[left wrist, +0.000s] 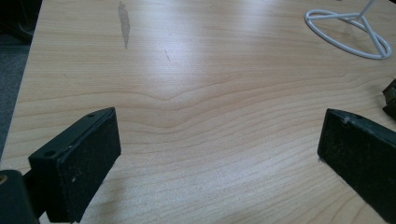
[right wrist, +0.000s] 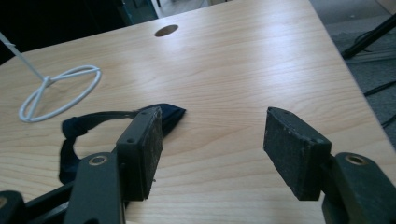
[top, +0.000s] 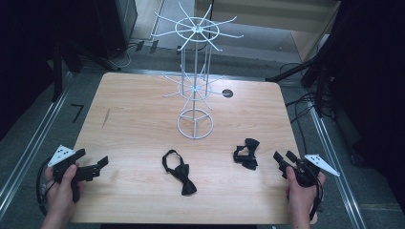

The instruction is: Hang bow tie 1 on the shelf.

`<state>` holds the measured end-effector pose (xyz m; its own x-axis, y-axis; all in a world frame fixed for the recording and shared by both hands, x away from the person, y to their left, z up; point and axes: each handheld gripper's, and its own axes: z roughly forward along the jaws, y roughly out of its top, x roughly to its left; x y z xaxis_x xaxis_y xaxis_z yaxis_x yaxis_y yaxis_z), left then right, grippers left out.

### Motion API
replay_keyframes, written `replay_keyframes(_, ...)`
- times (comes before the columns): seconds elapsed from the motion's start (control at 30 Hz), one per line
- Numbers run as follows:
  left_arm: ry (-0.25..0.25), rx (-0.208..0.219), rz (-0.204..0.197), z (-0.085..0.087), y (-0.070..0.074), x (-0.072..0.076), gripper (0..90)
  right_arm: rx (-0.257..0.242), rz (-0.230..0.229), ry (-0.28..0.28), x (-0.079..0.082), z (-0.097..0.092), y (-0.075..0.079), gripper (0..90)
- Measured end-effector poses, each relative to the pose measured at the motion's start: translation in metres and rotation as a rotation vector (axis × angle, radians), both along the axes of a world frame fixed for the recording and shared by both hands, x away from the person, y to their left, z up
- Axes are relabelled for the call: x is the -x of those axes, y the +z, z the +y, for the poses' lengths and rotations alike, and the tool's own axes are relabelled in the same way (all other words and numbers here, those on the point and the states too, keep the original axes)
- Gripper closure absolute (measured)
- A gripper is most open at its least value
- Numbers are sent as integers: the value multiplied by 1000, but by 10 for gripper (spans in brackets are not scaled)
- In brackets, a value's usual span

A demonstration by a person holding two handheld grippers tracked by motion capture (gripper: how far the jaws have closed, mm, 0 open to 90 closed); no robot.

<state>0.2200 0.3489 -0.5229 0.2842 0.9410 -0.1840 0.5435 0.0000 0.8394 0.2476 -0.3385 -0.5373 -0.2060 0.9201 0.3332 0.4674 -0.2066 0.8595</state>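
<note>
Both grippers rest low at the near edge of the pale wood-grain counter (top: 143,109), one in each hand. Left gripper (left wrist: 219,154): fingers spread wide, nothing between them but bare wood. Right gripper (right wrist: 212,149): fingers spread too, also empty.

Just ahead of the right gripper's fingers and off to their left lies a crumpled black fabric bow tie (right wrist: 93,126), its strap looped toward the camera (the inner finger partly hides it, so whether it touches the cloth cannot be told). A second black bow tie with an open neck loop (top: 177,172) lies flat between the two grippers, nearer the right one than the left.

Beyond both ties stands the white wire display rack with a ring base and two tiers of radiating hooks (top: 196,71), empty.

Judgement: likely step is picking up the nearer tie to hang it. Swing the right fingers left to straddle the knot, not the strap; pinch the thick centre so the loop hangs free for a hook.
</note>
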Motion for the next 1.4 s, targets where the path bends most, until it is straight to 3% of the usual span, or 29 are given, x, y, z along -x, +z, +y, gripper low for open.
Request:
replay_keyframes(0.33, -18, -4, 32, -1, 0, -3, 0, 24, 20, 44, -8, 31, 6, 396)
replay_keyframes(0.57, -21, -1, 28, -1, -1, -2, 0, 43, 51, 68, -17, 49, 1, 406)
replay_keyframes(0.73, -31, -13, 26, -2, 0, -2, 0, 46, 60, 76, -21, 56, -1, 420)
replay_keyframes(0.93, -24, -9, 21, -2, 0, -2, 0, 47, 114, 66, -30, 68, -6, 480)
replay_keyframes(1.13, -27, -11, 24, -2, 0, -2, 0, 91, 151, 80, -33, 77, -10, 493)
replay_keyframes(1.4, -23, -16, 25, -2, 0, -1, 0, 112, 187, 97, -34, 81, -13, 536)
